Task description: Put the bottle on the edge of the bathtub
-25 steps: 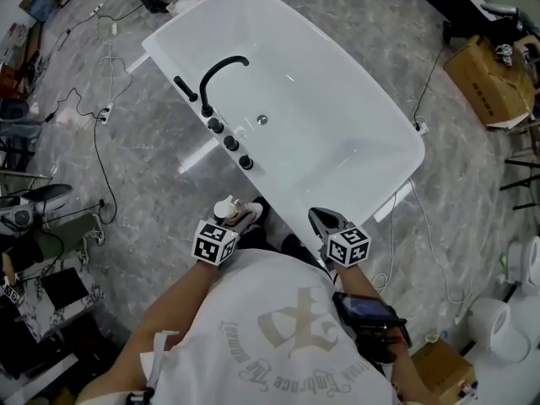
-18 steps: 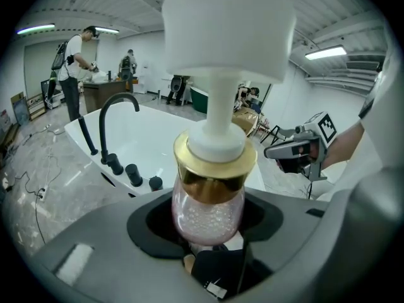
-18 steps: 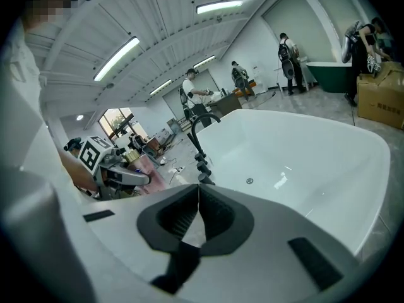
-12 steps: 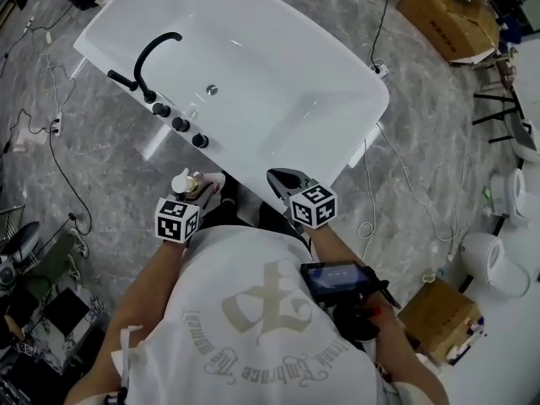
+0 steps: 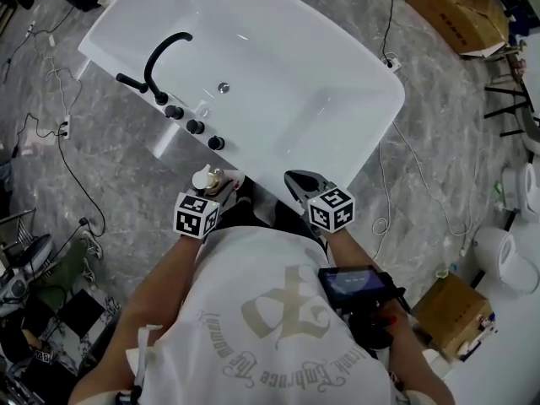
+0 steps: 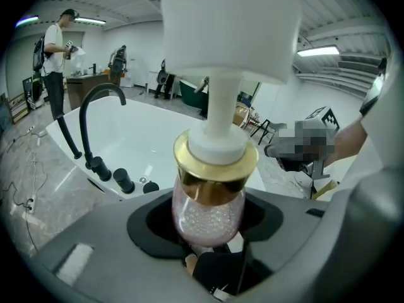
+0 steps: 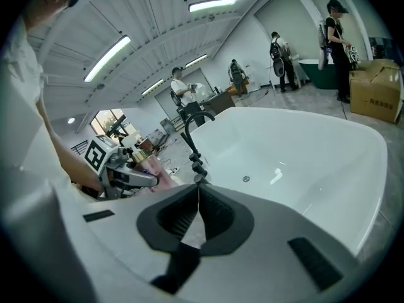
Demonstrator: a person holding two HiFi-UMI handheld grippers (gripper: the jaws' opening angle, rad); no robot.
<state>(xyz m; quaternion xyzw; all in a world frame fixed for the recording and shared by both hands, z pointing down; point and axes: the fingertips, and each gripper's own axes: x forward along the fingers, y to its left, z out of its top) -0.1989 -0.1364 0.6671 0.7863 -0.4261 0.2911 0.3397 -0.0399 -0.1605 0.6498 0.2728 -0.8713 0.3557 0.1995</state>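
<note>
You stand at the near end of the bathtub (image 5: pixel 354 154): the bottle (image 5: pixel 205 178) in your left gripper (image 5: pixel 224 186) is just beside its near-left rim, and your right gripper (image 5: pixel 297 179) is just beside its near end. The faucet (image 5: pixel 163 54) and knobs (image 5: pixel 195 126) sit on the bathtub's left rim, and a cardboard box (image 5: pixel 458 11) lies beyond its far-right side.

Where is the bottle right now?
In the head view the bottle is left of centre, held in the left tongs, close to the bathtub's near rim, just below the black knobs.

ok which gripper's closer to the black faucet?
Left. The left gripper, shut on the bottle, is short of the faucet and its knobs; the right gripper is farther along the bathtub rim.
</note>
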